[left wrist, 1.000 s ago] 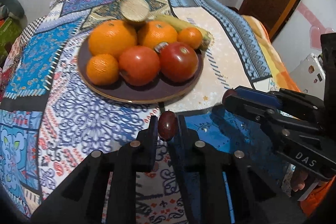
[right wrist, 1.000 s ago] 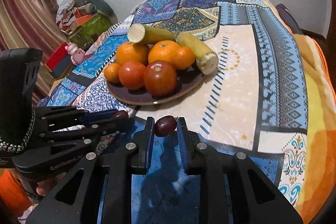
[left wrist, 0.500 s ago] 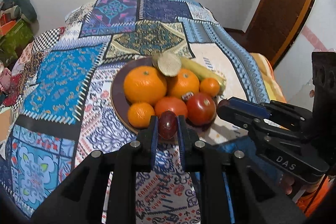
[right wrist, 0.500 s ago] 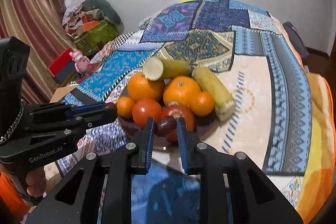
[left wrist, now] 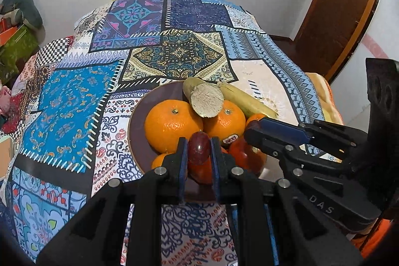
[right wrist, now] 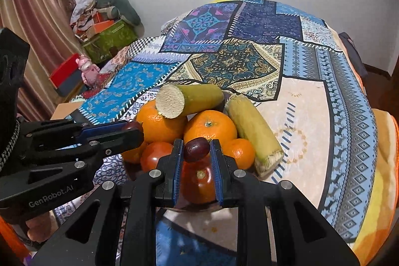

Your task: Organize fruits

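Two dark red grapes are in the scene, one in each gripper. The left grape (left wrist: 198, 147) is oval, glossy and wine-coloured, and it stands upright between the blue pads of the left gripper (left wrist: 198, 153), which is closed to a narrow gap and clamps it from both sides. The right grape (right wrist: 196, 149) looks the same but lies tilted, and the right gripper (right wrist: 195, 156) pinches it near the fingertips, also closed almost fully.

Both grapes are held in the air above the near edge of the brown plate (left wrist: 136, 131), which rests on the patchwork cloth (left wrist: 74, 104). The plate carries a pile of fruit: a large orange (left wrist: 172, 125) on the left, a second orange (left wrist: 225, 122) with a sticker beside it, small mandarins (right wrist: 240, 152) at the sides, and red tomatoes (right wrist: 199, 181) at the front. Two cut pieces of sugarcane lie on top and behind: one sugarcane piece (right wrist: 187, 99) rests across the oranges with its pale cut end toward the cameras, and the other piece (right wrist: 251, 131) leans at the right side of the plate.

In the left wrist view the right gripper's fingers reach in from the right, just beside the tomatoes.
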The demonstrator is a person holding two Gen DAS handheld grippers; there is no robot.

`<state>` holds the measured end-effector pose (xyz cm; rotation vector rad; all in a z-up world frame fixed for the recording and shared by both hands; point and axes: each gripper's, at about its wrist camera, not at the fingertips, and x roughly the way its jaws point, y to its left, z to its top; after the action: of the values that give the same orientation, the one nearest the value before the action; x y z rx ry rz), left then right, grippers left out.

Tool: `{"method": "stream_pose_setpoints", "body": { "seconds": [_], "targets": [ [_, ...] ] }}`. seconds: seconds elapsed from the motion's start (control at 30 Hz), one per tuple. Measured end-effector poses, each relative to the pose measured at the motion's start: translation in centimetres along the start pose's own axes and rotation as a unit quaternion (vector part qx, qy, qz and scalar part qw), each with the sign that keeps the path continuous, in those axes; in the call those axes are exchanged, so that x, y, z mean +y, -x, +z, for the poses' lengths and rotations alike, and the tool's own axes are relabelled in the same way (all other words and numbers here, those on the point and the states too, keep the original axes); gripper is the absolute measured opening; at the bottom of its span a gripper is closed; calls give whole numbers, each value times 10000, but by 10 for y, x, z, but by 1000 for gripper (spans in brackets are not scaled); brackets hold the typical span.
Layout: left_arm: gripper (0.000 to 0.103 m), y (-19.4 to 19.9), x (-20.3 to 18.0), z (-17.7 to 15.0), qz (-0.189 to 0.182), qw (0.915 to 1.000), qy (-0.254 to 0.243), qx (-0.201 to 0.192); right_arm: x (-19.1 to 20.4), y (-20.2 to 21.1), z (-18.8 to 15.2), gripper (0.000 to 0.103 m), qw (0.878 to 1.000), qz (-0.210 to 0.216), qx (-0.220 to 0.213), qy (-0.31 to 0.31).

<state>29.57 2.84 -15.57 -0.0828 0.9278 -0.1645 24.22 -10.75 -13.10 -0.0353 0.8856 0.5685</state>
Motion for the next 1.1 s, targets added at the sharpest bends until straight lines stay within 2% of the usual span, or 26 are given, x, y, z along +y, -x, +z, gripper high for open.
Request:
{"method": "stream_pose_setpoints", "body": {
  "seconds": [0.47,0.53,0.67,0.9,0.97,1.1],
  "targets": [
    [18,-20,7,-1,10,9997,198,152,-2,-12,2,23,9999,22,115,53],
    [22,-20,7,-1,-21,9997,202,168,-3,-11,2,29,9999,44,115,17],
    [29,-14,6,-1,-16,9997,211,126,-4,-1,4,30,10000,71,13,-41],
    [29,27,2,-1,58,9995,145,-272,-2,35,10,30,9993,41,-346,-128],
    [29,50,0,-2,253,9978,139,-597,0,48,12,30,9987,27,-481,-142],
    [29,100,-6,-4,388,9926,84,-1145,11,86,16,30,9963,-9,-856,-98]
  ]
}}
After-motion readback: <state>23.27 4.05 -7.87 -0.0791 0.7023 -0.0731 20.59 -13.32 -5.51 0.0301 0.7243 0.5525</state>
